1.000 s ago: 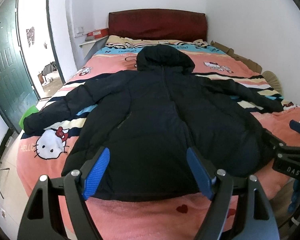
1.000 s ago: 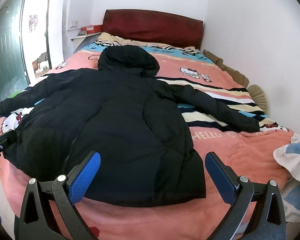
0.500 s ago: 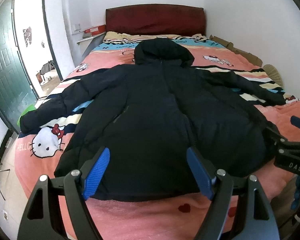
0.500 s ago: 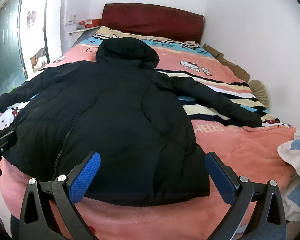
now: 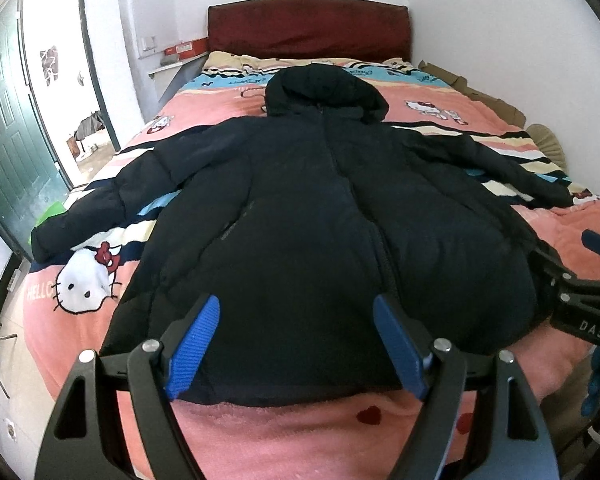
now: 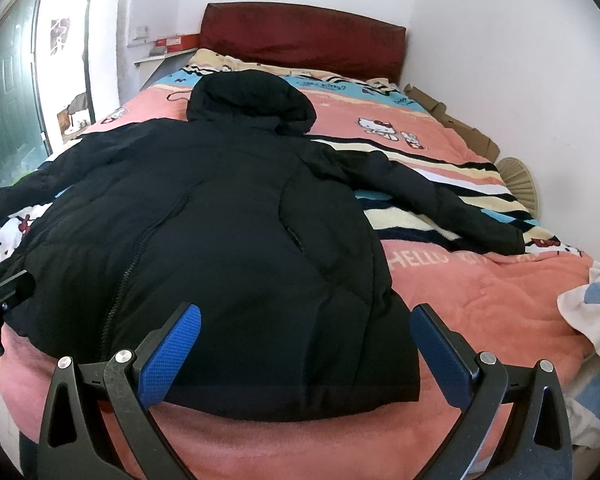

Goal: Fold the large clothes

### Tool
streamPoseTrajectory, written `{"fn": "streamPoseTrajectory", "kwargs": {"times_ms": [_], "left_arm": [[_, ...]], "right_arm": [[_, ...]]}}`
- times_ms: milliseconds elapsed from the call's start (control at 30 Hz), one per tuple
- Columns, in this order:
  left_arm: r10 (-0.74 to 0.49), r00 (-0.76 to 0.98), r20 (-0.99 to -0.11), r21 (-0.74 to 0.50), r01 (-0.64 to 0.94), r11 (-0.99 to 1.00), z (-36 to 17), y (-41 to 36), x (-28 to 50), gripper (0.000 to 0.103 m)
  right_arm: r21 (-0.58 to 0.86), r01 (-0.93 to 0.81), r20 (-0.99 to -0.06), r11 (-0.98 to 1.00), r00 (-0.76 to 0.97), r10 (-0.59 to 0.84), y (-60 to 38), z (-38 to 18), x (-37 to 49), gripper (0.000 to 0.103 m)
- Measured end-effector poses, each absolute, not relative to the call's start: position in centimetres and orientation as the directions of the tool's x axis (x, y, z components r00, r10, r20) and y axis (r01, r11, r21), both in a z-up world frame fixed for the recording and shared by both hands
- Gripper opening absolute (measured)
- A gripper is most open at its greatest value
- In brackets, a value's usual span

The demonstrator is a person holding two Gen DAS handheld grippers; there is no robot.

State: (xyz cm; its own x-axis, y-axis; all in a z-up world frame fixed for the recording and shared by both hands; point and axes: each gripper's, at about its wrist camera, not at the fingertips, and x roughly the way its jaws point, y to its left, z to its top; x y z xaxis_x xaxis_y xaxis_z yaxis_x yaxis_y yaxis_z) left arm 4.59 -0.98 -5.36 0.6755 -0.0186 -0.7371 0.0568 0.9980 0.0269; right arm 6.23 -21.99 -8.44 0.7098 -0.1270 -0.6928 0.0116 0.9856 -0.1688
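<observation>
Left hand-held gripper (image 5: 296,344) and right hand-held gripper (image 6: 306,352) spread wide, empty — puffy black hooded coat (image 5: 332,216), fleecy pink blanket (image 6: 476,288).

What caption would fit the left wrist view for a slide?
Open left gripper above the hem of a black hooded jacket spread flat on a pink bed.

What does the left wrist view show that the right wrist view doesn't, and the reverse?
Only the left wrist view shows the whole left sleeve down to its cuff, the large cat face print beside it, and the red hearts on the blanket below the hem. Only the right wrist view shows the white and blue cloth at the bed's right edge. Both show the black hooded coat lying flat, zipped front up, sleeves spread, on the pink blanket, with the dark red headboard behind, and both the left gripper and right gripper open at the hem.
</observation>
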Motion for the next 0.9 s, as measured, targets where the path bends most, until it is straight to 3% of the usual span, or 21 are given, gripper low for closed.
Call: {"fn": "streamPoseTrajectory", "kwargs": {"times_ms": [900], "left_arm": [[-0.010,0.669,-0.743,0.018,0.035,0.999,-4.4,-0.1,7.3,0.079]], "right_arm": [[-0.183,-0.014,-0.708,0.983,0.696,-0.122,-22.1,-7.6,9.2,0.103]]}}
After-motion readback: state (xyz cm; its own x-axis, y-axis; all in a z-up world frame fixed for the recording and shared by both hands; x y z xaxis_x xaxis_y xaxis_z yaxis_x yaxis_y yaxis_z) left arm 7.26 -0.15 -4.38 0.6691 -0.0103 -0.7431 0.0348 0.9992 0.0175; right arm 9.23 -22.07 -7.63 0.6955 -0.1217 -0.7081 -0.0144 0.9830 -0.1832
